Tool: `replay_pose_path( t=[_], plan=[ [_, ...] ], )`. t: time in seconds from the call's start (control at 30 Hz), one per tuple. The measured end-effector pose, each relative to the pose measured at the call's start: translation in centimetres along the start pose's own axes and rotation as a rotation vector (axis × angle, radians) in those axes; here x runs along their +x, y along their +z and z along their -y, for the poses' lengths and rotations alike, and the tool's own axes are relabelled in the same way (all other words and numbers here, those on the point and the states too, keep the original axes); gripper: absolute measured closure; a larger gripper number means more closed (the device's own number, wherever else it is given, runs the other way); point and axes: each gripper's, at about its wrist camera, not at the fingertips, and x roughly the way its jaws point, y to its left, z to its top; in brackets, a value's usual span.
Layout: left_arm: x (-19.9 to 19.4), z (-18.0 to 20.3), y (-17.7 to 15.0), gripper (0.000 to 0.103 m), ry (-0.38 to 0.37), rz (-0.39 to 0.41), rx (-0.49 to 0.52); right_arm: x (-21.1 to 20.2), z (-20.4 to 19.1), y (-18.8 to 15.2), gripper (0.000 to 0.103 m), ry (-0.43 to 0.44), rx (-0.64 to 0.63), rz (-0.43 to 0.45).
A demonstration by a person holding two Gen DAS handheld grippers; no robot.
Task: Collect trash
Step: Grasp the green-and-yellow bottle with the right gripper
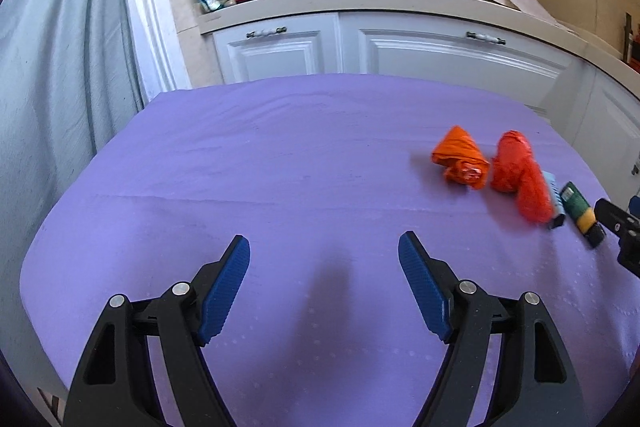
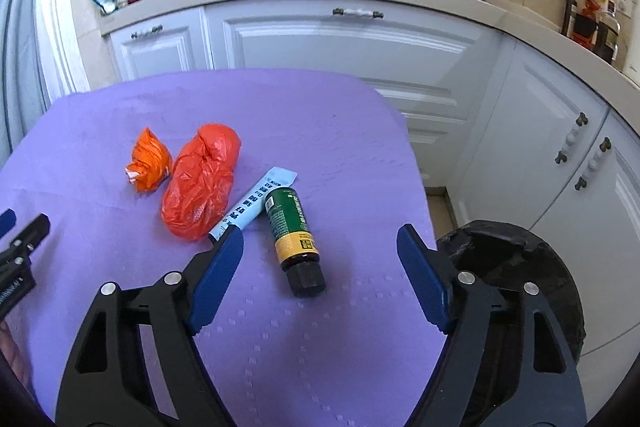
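Purple cloth covers the table point(image 2: 320, 99). Four trash items are grouped on it: small orange wrapper point(image 2: 149, 161), red plastic bag point(image 2: 200, 183), pale blue sachet point(image 2: 252, 203), green-labelled bottle point(image 2: 294, 235) lying flat. Right gripper point(image 2: 320, 247) is held above the bottle, fingers wide, nothing gripped. Left gripper point(image 1: 324, 253) is seen over bare cloth, fingers wide. Black-lined bin point(image 2: 516, 259) stands beside the table.

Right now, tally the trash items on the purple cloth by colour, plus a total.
Orange/red: 2, the small orange wrapper and the red plastic bag
Light blue: 1, the sachet
Green and yellow: 1, the bottle lying on its side
Total: 4
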Motion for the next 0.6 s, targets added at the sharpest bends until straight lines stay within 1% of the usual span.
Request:
replay_pose_path(
  t=[0.13,0.2,0.27,0.3,0.37,0.43,0.47,0.6],
  plan=[
    [0.5,-0.7,0.2,0.028,0.012,-0.005,-0.013,1.1,-0.3,0.0,0.034,-0.024,-0.008,-0.038],
    [0.8,-1.3,0.2,0.028,0.017,-0.013,-0.025,1.6,-0.2,0.0,0.035,-0.020,-0.005,-0.058],
    [1.1,-1.8,0.2,0.028,0.022,-0.021,-0.037,2.1,-0.3,0.0,0.041,-0.025,-0.013,-0.077],
    [1.2,-1.9,0.1,0.028,0.022,-0.025,-0.041,2.4,-0.4,-0.1,0.047,-0.026,-0.020,-0.091],
    [1.4,-2.1,0.1,0.028,0.020,-0.033,-0.050,2.9,-0.5,-0.2,0.064,-0.010,-0.026,-0.117],
    [1.4,-2.1,0.1,0.028,0.019,-0.030,-0.048,3.1,-0.7,-0.4,0.073,0.006,-0.032,-0.128],
    [1.4,-2.1,0.1,0.028,0.019,-0.026,-0.043,3.0,-0.8,-0.4,0.079,0.010,-0.038,-0.124],
    [1.2,-1.6,0.2,0.028,0.006,-0.020,-0.031,2.7,-0.7,-0.4,0.079,0.015,-0.026,-0.109]
  ],
)
